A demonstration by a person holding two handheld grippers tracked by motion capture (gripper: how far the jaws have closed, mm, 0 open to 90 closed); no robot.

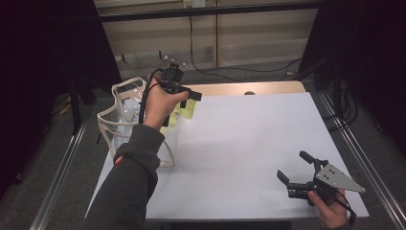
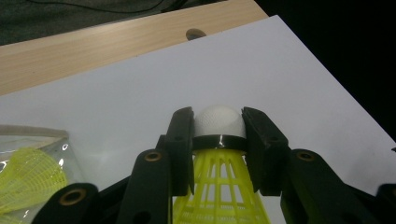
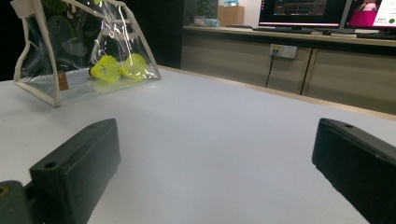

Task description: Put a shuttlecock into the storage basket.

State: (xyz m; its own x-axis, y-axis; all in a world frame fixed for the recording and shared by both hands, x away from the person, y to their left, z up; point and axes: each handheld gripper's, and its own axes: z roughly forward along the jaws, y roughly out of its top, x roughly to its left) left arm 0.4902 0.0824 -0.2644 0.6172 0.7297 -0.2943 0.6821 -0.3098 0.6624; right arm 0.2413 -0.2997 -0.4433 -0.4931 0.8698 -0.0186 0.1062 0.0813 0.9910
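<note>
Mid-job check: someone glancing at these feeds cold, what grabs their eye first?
The yellow shuttlecock, clamped at its white cork between the left gripper's jaws, held above the white table. Next, the clear pouch at the table's left edge, holding more yellow shuttlecocks. The right gripper rests open at the near right.

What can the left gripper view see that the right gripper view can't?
The left gripper view alone shows a yellow shuttlecock pinched at its white cork between the left tongs, and a wooden strip with a hole in it. The right gripper view alone shows the right tongs wide open and holding nothing, plus two screens far behind. Both show the white table and the clear bag holding yellow shuttlecocks.
</note>
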